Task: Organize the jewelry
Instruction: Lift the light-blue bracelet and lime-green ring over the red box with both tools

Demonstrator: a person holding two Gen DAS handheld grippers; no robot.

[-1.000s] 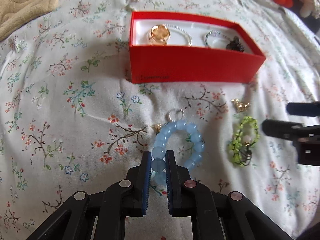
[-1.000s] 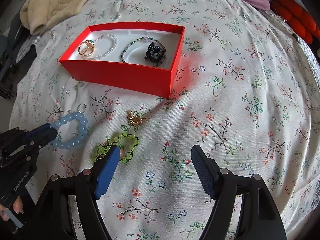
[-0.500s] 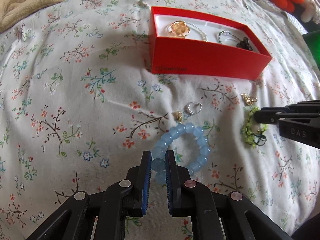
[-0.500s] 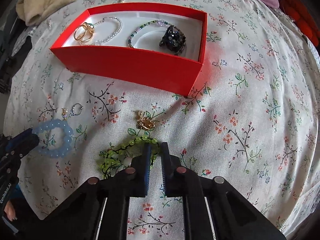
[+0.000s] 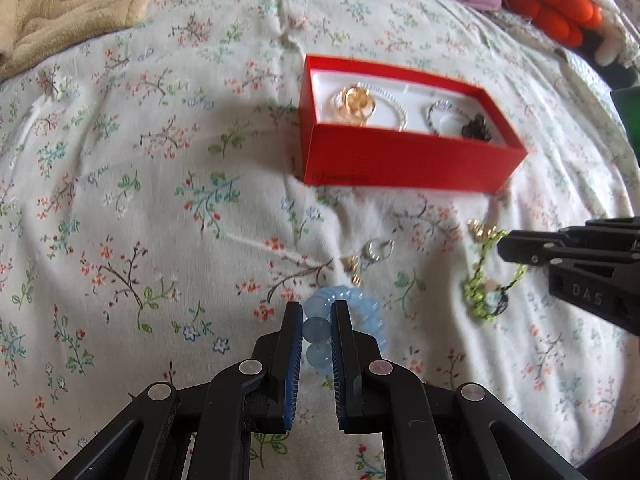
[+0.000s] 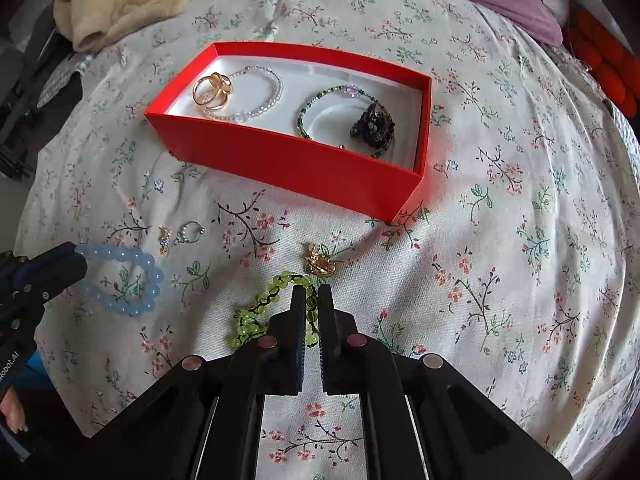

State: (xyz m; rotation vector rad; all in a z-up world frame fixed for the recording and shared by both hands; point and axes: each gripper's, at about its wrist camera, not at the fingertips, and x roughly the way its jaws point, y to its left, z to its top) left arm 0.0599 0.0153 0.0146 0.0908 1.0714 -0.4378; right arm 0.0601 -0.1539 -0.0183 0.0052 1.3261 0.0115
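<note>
The left gripper [image 5: 316, 330] is clamped on the pale blue bead bracelet [image 6: 124, 282], a loop of round, glossy translucent beads; two beads sit pinched between its ribbed blue-edged fingers, and the rest of the loop curls toward 1 o'clock over the floral cotton bedspread [image 5: 160, 208]. The right gripper [image 6: 311, 312] is clenched on the lime-green beaded bracelet [image 6: 260, 314], small faceted beads strung on dark cord, which hangs bunched at 9 o'clock of its fingers. Just beyond the green bracelet, at 12 o'clock, lies a lumpy gold brooch [image 6: 318, 264]. A thin silver hoop earring [image 6: 191, 232] and a small gold earring [image 6: 164, 236] lie side by side at 1 o'clock of the blue bracelet. The red cardboard box [image 6: 288, 160], rectangular with a white lining, sits farther off and holds interlocked gold rings [image 6: 212, 88], a clear-bead bracelet [image 6: 260, 98], a dark green seed-bead bracelet [image 6: 320, 108] and a knobbly black bead cluster [image 6: 374, 124]. Compared with half a second ago, both bracelets appear raised from the cloth: the blue loop now looks foreshortened and blurred in the left wrist view, and the box stands farther from both cameras.
</note>
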